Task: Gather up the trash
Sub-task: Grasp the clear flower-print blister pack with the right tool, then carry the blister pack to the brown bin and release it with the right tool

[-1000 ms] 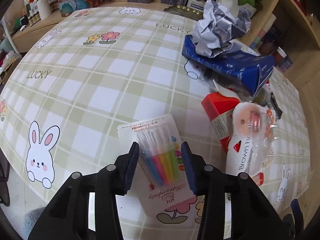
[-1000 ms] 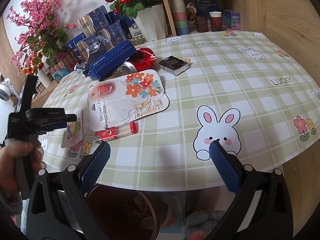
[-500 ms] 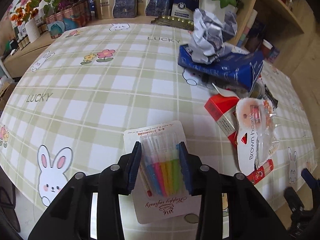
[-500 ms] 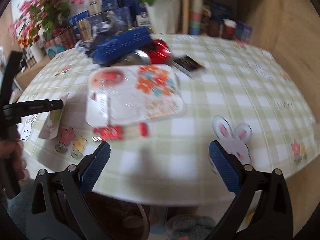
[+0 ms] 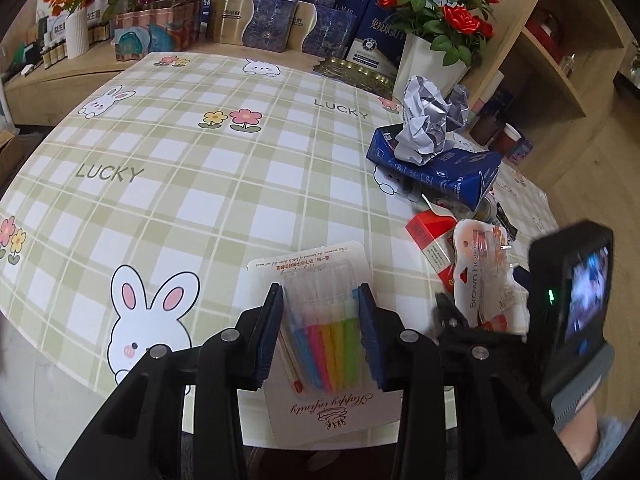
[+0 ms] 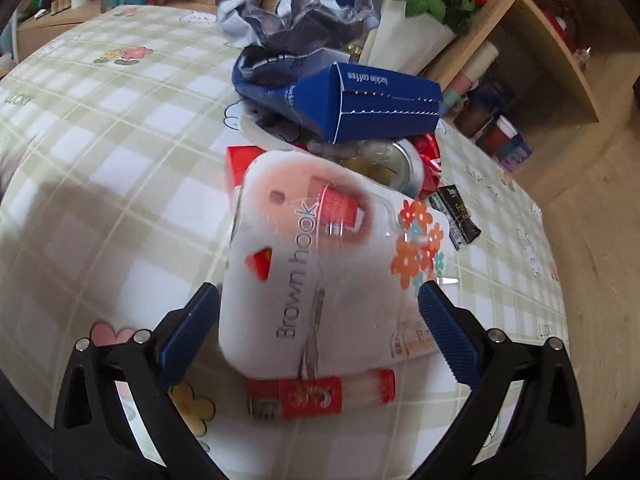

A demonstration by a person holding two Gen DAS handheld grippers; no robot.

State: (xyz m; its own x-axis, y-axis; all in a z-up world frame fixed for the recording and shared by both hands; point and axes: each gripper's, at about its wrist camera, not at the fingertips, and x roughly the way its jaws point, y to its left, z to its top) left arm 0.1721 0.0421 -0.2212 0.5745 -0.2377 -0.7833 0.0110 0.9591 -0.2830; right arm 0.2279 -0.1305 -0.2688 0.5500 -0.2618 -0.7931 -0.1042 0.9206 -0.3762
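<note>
- Jaws of the left gripper (image 5: 320, 334) have narrowed since a second ago and now pinch the raised blister of the pen pack (image 5: 318, 330) from both sides, so one piece of trash looks secured and ready to lift
- Pen pack sits at the near edge of the table (image 5: 168, 184), its card overhanging that edge slightly
- Right gripper (image 6: 316, 334) has swung in from beyond the near edge to hang over the Brown hook package (image 6: 320, 256); its jaws stand spread wide either side of the package, pads not pressing it
- That package lies toward the near right of the table, overlapping a red carton (image 6: 237, 160), with a red tube (image 6: 320, 396) just beside its near end
- Behind them a blue coffee box (image 6: 376, 100) carries crumpled foil (image 5: 430, 122), and a can (image 6: 400, 164) lies under it; all of this is left to collect
- Both grippers tilt steeply down toward the tabletop; the right one's camera body shows at the right of the left wrist view, so the two hands work close together
</note>
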